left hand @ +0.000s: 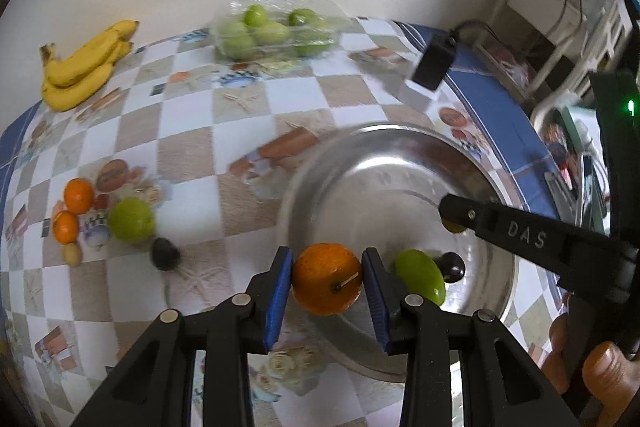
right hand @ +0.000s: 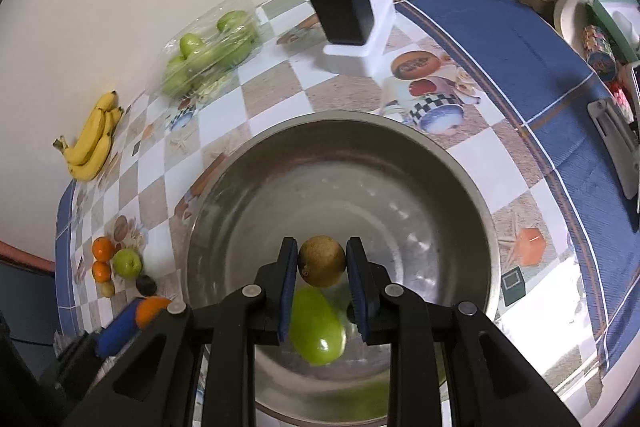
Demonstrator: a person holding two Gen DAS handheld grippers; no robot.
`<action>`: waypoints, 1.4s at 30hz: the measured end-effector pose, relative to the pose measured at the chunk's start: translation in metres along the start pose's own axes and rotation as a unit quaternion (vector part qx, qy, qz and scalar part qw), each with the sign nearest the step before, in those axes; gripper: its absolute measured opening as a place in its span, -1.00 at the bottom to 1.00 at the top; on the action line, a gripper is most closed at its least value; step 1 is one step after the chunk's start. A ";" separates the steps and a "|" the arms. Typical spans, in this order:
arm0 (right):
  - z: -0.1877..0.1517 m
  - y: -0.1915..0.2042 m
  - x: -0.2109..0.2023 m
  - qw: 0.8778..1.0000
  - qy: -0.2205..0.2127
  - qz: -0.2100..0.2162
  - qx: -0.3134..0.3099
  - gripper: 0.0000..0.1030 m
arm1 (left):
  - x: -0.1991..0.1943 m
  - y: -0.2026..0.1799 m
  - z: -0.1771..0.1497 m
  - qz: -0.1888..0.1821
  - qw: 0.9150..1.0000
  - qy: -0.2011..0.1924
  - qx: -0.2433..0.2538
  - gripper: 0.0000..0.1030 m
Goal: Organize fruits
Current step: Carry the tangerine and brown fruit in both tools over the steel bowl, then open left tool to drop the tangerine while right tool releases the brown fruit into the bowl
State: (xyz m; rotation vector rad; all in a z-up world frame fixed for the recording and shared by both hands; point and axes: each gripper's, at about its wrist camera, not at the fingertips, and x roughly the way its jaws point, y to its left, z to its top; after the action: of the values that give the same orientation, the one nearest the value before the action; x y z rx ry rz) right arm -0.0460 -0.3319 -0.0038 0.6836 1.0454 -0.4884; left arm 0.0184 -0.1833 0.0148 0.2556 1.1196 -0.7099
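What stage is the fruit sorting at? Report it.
Done: a green fruit and a dark plum lie in the steel bowl.
In hand: the left gripper grips an orange; the right gripper grips a small brown fruit over the bowl.
Left: two oranges, a green apple, a dark fruit, bananas and packed green fruit.

Raised letters "DAS" on the black arm of the right gripper point(left hand: 452, 223).
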 end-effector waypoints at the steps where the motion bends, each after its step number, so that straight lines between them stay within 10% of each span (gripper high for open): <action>1: 0.000 -0.002 0.001 1.000 0.000 0.001 0.002 -0.49 | 0.004 -0.004 -0.001 0.002 1.000 0.004 0.005 -0.26; 32: -0.005 -0.003 0.043 1.000 0.024 -0.008 -0.011 -0.48 | 0.047 -0.011 -0.009 0.013 0.999 0.034 0.006 -0.24; 42: -0.003 0.002 0.038 1.000 0.017 -0.008 -0.018 -0.12 | 0.043 -0.011 -0.006 0.009 0.999 0.031 0.002 0.19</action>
State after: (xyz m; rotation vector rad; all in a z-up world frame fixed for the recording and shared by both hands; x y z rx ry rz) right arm -0.0302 -0.3297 -0.0388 0.6531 1.0896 -0.4729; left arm 0.0175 -0.2055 -0.0245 0.2921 1.1744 -0.6928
